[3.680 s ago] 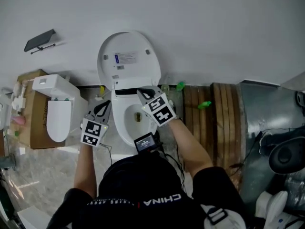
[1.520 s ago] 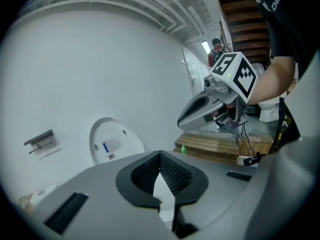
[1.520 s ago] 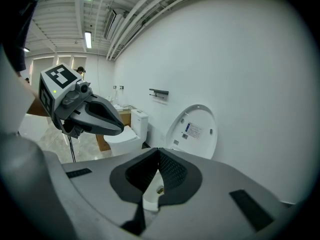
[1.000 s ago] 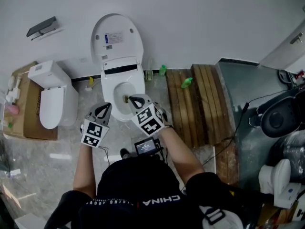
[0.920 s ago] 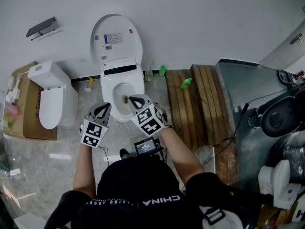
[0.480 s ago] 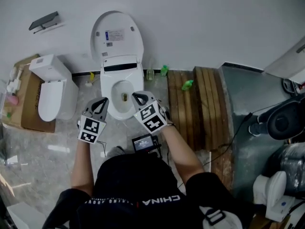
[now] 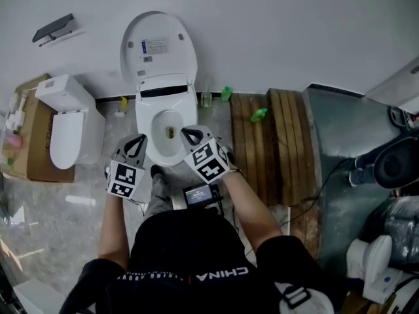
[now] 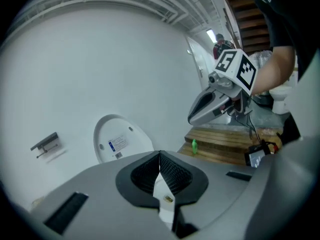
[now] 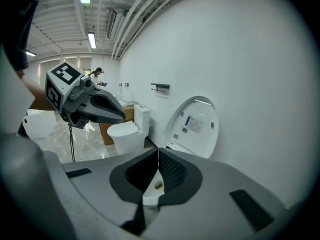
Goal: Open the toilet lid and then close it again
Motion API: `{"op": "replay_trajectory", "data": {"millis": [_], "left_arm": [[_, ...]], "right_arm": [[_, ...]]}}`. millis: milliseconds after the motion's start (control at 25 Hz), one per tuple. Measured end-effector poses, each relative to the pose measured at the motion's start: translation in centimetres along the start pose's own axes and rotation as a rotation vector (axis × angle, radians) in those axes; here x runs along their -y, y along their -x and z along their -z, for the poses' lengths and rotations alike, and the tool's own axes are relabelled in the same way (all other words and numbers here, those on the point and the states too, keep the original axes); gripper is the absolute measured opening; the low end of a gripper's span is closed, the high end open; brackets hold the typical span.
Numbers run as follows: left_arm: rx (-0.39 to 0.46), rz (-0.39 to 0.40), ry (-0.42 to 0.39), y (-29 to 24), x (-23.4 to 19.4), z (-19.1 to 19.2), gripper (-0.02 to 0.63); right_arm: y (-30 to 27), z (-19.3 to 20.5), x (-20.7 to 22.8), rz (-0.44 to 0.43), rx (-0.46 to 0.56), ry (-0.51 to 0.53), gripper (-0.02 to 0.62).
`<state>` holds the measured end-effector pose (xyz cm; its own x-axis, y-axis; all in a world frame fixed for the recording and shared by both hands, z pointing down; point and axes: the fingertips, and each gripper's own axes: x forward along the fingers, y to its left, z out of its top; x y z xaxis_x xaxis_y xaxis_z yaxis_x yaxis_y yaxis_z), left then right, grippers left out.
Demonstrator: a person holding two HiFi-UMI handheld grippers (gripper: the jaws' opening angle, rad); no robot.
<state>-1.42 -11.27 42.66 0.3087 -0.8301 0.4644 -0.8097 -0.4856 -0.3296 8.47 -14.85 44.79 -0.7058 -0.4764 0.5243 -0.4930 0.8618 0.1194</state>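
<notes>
The left tool [image 7: 140,138] and right tool [image 7: 184,132] farther back from the toilet lid [image 7: 158,48], a shoe [image 7: 157,173] newly in view

Showroom or workshop hall; open toilet [image 7: 163,90] beside 2nd toilet [image 7: 65,133]; wooden pallet [image 7: 275,149]; exposed ceiling pipes [image 9: 132,21].

The head view looks steeply down from above the person's shoulders onto the floor [image 7: 59,201], taking in the toilet [image 7: 146,113], its raised lid [image 7: 158,48] against the wall [image 7: 275,31], and both grippers from behind. The left gripper [image 7: 140,138] view sits low, facing along its own jaws toward the wall and lid, with the right gripper [image 7: 185,133] close at upper right. The right gripper view faces the same way, with the left gripper near at its left. All three share the lid. The second toilet [image 7: 65,133] shows only in the head and right gripper views.
</notes>
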Motion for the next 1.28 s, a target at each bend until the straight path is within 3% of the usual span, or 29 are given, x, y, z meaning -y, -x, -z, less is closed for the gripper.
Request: {"op": "replay_trajectory", "data": {"millis": [120,320,520,840,1280], "left_arm": [[-0.003,0.034,-0.061,-2.3,-1.7,0.7,0.011],[0.010,0.080,-0.045,-6.1,-7.0,1.8,0.011],[0.038,0.126,-0.058,-8.7,-12.8,1.5,0.011],[0.037,0.236,-0.092,-11.5,-17.5,3.4,0.011],[0.044,0.198,-0.030,-15.3,-21.2,2.6,0.010]], "right_arm": [[-2.6,-0.5,1.3,0.014,-0.021,-0.015,0.015],[-7.6,-3.2,3.4,0.042,-0.047,-0.025,0.015],[-11.8,-6.9,6.0,0.076,-0.034,-0.108,0.015],[-18.1,-10.0,7.3,0.127,-0.059,-0.145,0.014],[-21.2,-11.1,10.4,0.105,-0.079,-0.111,0.015]]}}
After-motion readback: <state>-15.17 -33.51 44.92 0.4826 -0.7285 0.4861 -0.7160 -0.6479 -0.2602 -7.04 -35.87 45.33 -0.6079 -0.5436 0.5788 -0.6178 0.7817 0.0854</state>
